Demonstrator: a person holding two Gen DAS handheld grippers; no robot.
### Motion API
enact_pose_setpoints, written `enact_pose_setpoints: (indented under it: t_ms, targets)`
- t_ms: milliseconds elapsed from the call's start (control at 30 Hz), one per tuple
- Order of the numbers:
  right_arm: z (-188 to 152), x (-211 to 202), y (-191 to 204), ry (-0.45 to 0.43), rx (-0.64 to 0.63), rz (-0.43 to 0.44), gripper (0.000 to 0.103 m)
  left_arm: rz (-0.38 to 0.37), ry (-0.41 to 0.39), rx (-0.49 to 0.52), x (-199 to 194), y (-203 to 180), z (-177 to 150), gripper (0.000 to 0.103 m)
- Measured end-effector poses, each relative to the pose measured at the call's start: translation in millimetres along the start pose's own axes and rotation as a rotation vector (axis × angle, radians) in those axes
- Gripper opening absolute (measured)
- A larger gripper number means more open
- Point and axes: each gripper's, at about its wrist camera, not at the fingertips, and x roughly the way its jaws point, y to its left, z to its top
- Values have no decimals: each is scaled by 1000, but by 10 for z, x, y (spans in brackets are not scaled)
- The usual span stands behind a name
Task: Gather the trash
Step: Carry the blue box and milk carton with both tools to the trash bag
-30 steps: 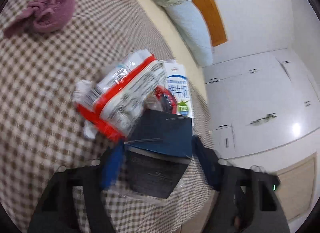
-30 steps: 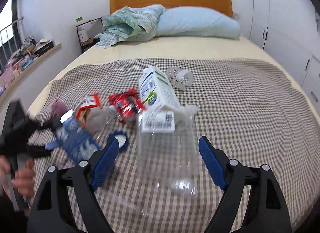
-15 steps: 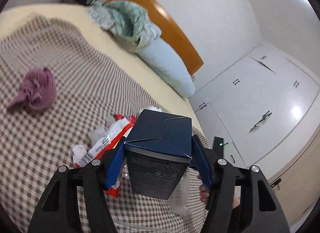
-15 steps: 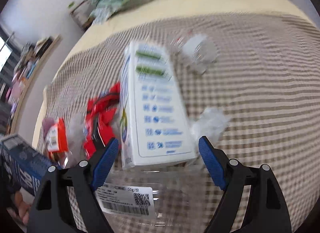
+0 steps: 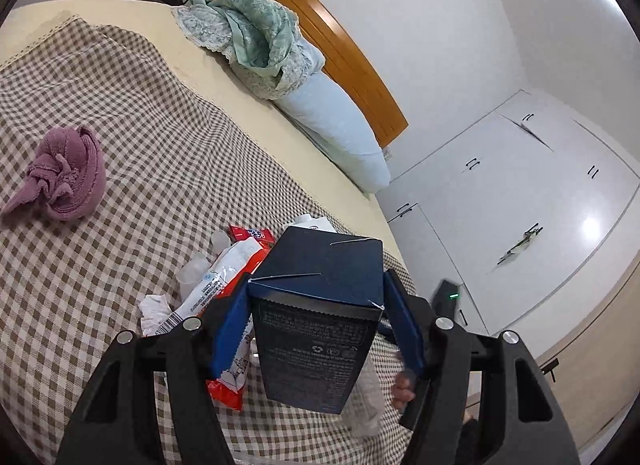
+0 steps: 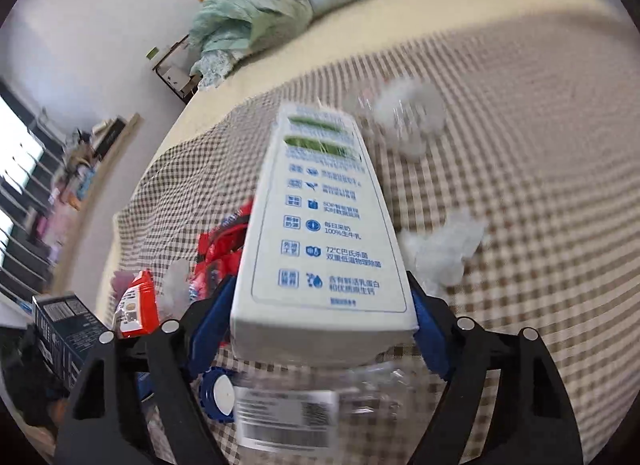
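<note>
My left gripper (image 5: 316,289) is shut on a dark blue box (image 5: 320,329) and holds it above the checked bedspread (image 5: 120,113); the same box (image 6: 60,325) shows at the far left of the right wrist view. My right gripper (image 6: 320,301) straddles the near end of a white milk carton (image 6: 320,233) that lies on the bed. Its jaws are closing, and the blue pads (image 6: 212,325) stand right beside the carton's sides. A clear bottle (image 6: 360,385) with a blue cap (image 6: 218,393) lies under this gripper.
A red-and-white wrapper (image 5: 224,305), a red wrapper (image 6: 220,245), crumpled clear plastic (image 6: 404,121) and white crumpled trash (image 6: 440,249) lie around the carton. A purple cloth (image 5: 64,177) sits further left. Pillows (image 5: 340,133) and wardrobe doors (image 5: 520,193) lie beyond.
My left gripper rose and tilted up with the box. My right gripper moved forward and down past the clear bottle, so the milk carton now lies between its jaws.
</note>
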Motion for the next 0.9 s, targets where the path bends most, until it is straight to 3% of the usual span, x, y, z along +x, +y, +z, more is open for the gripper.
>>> enact_pose_setpoints:
  t_ms: [200,400,567,667,900]
  targets:
    - [91,-660,594,-229,-101,-21,72,12,-20,32,-95,-88,-20,62]
    - [-38,-1297,829,-376,-185,-94,71,15,-43,117,-290,-321,-97,62]
    - [-186,-1924,822,-441,-235,-162,71,-2,-81,260,-417,-704,-268,61]
    - [-384,-2490,782,-487,-249,-206,71,12,-64,318,-403,-920,-425,61]
    - [-1176,-3696,421,-535,-228,-291,71,-84,-37,495,-572,-1675,-910,61]
